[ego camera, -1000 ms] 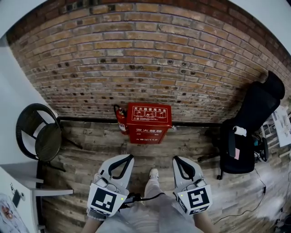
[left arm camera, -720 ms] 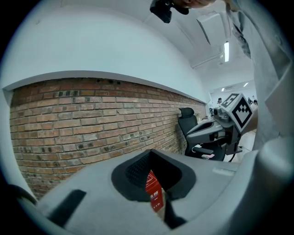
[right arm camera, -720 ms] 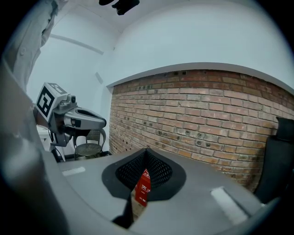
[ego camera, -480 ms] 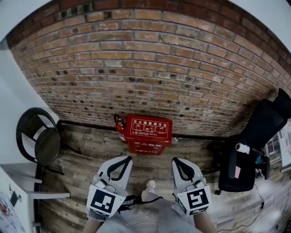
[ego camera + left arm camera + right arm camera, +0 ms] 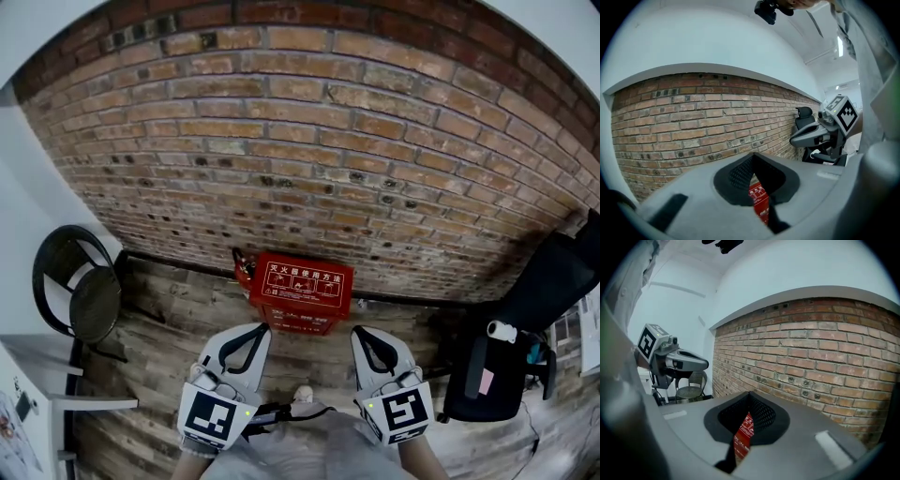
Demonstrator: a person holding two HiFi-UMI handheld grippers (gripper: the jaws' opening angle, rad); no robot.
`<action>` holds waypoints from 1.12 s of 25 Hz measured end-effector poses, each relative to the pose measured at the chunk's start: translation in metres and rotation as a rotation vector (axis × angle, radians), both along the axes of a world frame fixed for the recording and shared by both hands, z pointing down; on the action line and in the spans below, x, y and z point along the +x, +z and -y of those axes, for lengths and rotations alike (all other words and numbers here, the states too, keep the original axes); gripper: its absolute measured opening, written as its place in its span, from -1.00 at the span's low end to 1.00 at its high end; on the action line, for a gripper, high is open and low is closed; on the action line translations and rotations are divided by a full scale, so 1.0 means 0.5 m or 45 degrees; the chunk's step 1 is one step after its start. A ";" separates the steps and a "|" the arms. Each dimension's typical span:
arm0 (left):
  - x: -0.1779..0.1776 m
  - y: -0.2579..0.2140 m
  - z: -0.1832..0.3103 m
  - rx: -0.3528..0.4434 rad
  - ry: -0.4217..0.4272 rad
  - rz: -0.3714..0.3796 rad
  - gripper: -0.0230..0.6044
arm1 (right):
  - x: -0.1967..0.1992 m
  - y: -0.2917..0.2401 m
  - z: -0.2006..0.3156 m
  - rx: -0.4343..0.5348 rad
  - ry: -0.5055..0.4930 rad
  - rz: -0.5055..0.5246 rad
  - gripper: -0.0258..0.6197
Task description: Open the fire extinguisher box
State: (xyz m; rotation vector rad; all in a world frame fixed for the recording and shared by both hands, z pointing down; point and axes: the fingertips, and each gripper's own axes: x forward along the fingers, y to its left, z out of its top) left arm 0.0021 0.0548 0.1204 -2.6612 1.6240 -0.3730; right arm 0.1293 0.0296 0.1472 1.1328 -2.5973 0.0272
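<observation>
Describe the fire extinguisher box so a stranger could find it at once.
Find the brick wall and follow it down to the wooden floor. At its foot, between a round black chair on the left and a black office chair on the right, stands the fire extinguisher box: the only red box, white print on its lid.

Left gripper (image 5: 253,334) and right gripper (image 5: 364,336), held side by side and apart, level with each other. Both point forward and slightly downward. Jaws of each are closed together, with nothing between them.
</observation>
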 end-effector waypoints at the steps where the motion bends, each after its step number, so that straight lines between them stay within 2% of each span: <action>1: 0.002 0.001 0.008 -0.003 -0.010 -0.003 -0.94 | 0.003 0.000 0.010 0.002 -0.006 0.000 -0.90; 13: 0.033 0.000 0.071 0.000 -0.017 0.019 -0.94 | 0.039 0.006 0.065 -0.005 -0.010 0.006 -0.89; 28: 0.019 0.009 0.106 -0.017 -0.001 0.031 -0.94 | 0.027 0.018 0.089 -0.027 -0.002 0.005 -0.90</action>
